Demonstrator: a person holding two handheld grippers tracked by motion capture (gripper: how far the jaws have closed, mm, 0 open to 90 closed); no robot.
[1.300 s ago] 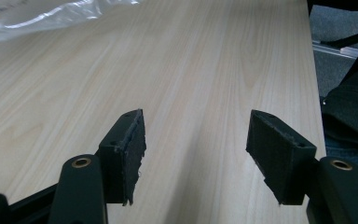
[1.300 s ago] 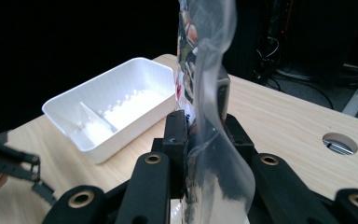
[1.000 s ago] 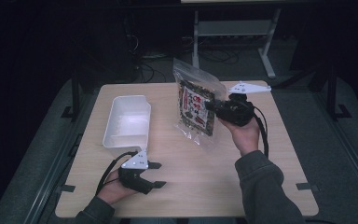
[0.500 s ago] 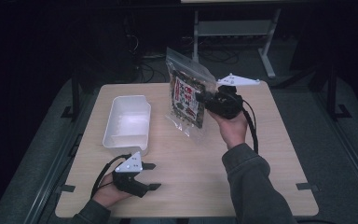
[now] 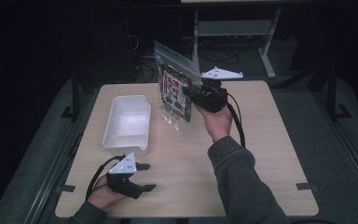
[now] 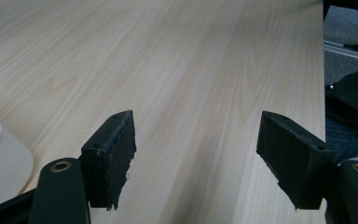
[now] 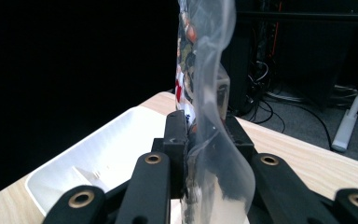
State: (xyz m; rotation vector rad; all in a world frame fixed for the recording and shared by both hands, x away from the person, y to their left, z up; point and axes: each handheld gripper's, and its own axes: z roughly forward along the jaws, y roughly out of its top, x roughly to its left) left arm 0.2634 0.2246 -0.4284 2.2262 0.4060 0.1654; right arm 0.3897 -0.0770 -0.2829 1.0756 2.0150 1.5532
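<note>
1. Right gripper was clamped on the side edge of a clear plastic zip bag with a printed, multicoloured packet inside; in the right gripper view the film sat pinched between the two black jaws, which stood close together.
2. The bag hung upright, lifted off the table, with its lower corner just above the wood on the near-left side of the right gripper.
3. Left gripper rested low at the near edge of the table, well apart from the bag. Its jaws had just been opening and stood wide apart, with nothing between them and bare wood beneath.
4. White rectangular plastic tub stood beyond the left gripper and to the left of the held bag; it looked empty.
5. Light wooden table carried the tub.
6. Judged progress: bag picked up and carried in the air; probably bound for the tub. Still to do: bring it over the tub, lower it, release.
</note>
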